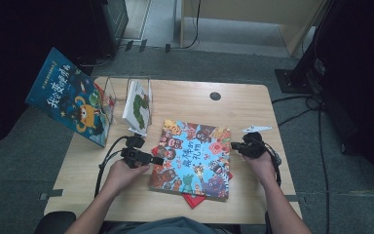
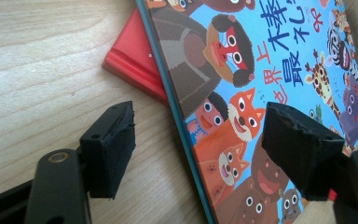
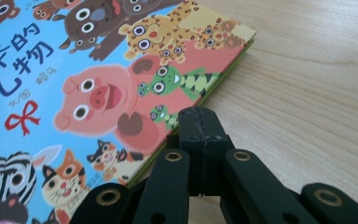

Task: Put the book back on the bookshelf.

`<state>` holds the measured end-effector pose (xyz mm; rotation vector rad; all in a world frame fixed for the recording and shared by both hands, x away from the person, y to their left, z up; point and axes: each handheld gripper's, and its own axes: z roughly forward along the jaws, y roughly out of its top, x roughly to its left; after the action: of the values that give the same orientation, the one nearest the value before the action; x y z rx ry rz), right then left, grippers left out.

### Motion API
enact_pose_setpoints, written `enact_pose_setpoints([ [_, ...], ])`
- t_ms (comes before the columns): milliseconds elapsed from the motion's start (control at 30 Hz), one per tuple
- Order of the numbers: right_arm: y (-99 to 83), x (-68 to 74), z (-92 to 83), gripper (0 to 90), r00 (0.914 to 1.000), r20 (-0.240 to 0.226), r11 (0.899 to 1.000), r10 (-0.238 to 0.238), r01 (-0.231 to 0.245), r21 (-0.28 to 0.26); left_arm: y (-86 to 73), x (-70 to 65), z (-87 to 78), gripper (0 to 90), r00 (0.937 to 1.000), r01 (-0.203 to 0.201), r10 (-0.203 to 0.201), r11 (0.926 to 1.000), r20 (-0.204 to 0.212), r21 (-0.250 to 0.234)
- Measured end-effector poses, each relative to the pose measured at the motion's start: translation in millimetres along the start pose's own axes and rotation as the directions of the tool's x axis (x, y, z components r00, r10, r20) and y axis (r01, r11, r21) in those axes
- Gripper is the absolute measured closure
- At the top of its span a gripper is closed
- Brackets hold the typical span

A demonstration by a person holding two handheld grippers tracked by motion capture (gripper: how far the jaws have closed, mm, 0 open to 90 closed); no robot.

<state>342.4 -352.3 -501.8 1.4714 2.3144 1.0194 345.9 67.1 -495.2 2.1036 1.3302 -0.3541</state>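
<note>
Nearest the person, the left hand-held gripper (image 1: 157, 160) sits at the left edge of the animal book (image 1: 195, 158), jaws spread wide: in the left gripper view one jaw is over the bare worktop (image 2: 42, 60) and the other over the cover, the book's edge running between them, nothing clamped yet. The right hand-held gripper (image 1: 234, 145) is at the book's right edge with its jaws pressed together; in the right gripper view the tips (image 3: 200, 122) meet just beside that edge, holding nothing that I can make out.

The book lies flat mid-worktop on top of a red book (image 2: 135, 58). Farther back, a wire rack (image 1: 126, 97) holds a white book (image 1: 137, 105), and a dark blue book (image 1: 70, 95) leans at its left.

My guess is the flat books are bound for the rack; if so, neither is lifted yet.
</note>
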Motion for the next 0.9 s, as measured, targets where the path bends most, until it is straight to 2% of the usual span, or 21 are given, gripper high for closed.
enact_pose_setpoints([
  [333,-13.1,6.9,-10.5,90.0,0.9994,-0.017,0.999,-0.031,0.031,0.010,4.0,6.1,0.6,31.8,0.9984,0.043,-0.043,0.9991,0.037,0.002],
  [667,-17.0,15.7,-7.5,90.0,0.9974,-0.036,0.997,-0.062,0.064,0.051,6.7,5.6,1.3,33.0,0.9986,0.045,-0.045,0.9989,0.026,0.007],
  [900,-17.3,14.3,-7.1,90.0,0.9981,-0.053,0.998,-0.032,0.035,0.052,7.2,2.5,4.0,31.3,0.9984,0.042,-0.043,0.9990,0.036,0.012],
])
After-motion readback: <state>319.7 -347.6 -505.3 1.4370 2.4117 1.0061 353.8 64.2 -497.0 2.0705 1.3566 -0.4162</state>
